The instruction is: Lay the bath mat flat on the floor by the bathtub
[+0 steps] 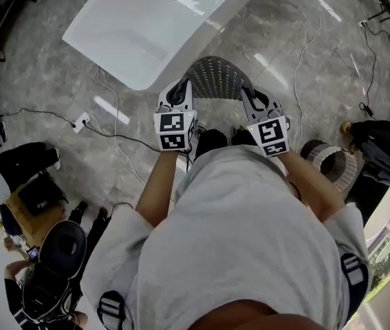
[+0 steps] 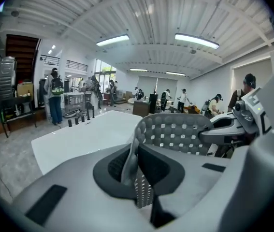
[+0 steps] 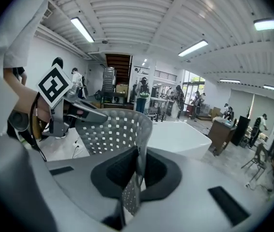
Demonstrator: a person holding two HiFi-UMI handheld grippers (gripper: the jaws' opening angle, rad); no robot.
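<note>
A grey perforated bath mat (image 1: 215,76) hangs in an arch between my two grippers, held above the grey marble floor just in front of the white bathtub (image 1: 136,26). My left gripper (image 1: 180,88) is shut on the mat's left edge, and my right gripper (image 1: 248,92) is shut on its right edge. In the left gripper view the mat (image 2: 175,132) is pinched in the left gripper (image 2: 136,170) and curves across to the right gripper (image 2: 238,124). In the right gripper view the mat (image 3: 112,132) is clamped in the right gripper (image 3: 136,173).
Cables and a white power strip (image 1: 81,122) lie on the floor at the left. A round basket (image 1: 330,165) stands at the right, and black bags (image 1: 26,163) sit at the left. Several people stand in the hall beyond the bathtub (image 2: 79,139).
</note>
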